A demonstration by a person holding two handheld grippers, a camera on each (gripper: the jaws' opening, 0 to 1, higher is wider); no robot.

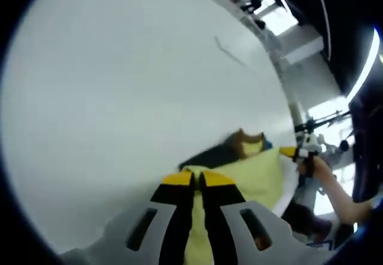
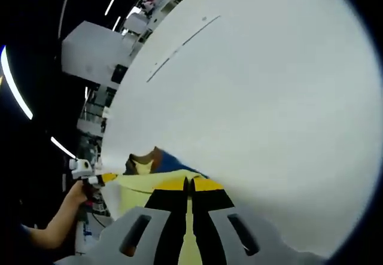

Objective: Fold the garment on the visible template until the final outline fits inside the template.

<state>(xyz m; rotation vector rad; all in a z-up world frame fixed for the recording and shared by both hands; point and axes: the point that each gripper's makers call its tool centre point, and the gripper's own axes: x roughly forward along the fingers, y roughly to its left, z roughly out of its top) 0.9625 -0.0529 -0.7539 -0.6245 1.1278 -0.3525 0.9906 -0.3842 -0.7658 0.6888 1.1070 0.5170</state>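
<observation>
Spreading across both views, the white table (image 1: pixel 119 97) carries the yellow garment (image 1: pixel 254 172), stretched lengthwise between the grippers. Left gripper (image 1: pixel 197 180) and right gripper (image 2: pixel 188 184) each have jaws pressed together on a garment edge, equally near.

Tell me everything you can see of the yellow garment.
The yellow garment is pale yellow soft cloth, with a brown and blue part at its far end. It lies on the white table, pulled taut. The left gripper is shut on one edge, and the right gripper is shut on another edge.
</observation>
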